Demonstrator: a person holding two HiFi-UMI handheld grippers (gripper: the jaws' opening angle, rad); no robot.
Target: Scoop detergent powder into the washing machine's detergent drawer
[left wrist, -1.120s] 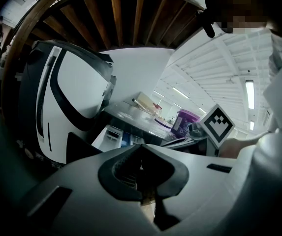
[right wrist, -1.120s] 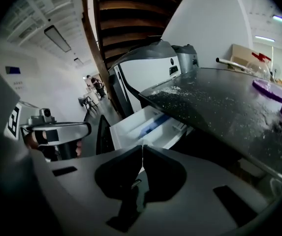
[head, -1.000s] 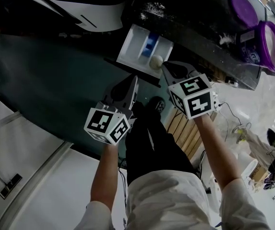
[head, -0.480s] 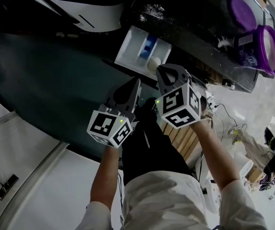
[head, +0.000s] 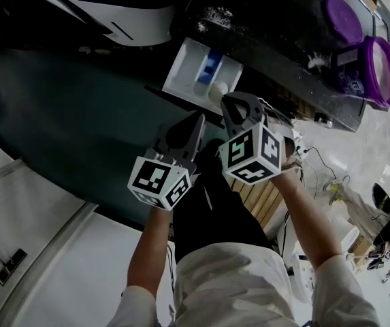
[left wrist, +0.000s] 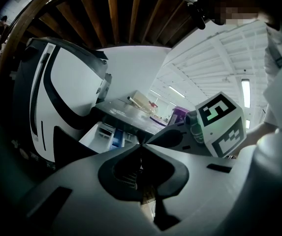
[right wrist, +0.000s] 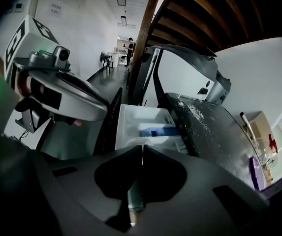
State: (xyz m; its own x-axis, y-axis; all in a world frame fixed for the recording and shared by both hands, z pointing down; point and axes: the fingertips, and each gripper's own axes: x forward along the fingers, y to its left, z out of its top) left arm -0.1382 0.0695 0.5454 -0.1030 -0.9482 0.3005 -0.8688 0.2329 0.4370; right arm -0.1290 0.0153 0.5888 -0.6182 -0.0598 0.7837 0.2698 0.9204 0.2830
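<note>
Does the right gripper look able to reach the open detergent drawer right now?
Probably yes: the drawer stands pulled out, the right gripper holds its scoop at the drawer's near edge, nothing lies between, and the left gripper sits aside.

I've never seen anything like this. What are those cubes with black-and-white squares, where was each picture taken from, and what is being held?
There is no robot: a person holds a two-jaw tool in each hand, and the patterned cubes are part of those tools. The head view looks down from a camera on the person's head; the two gripper views come from cameras riding on the tools. The left gripper has its jaws together, empty. The right gripper is shut on a scoop, held at the open detergent drawer of the washing machine. A purple tub and a purple lid sit on its top.
</note>
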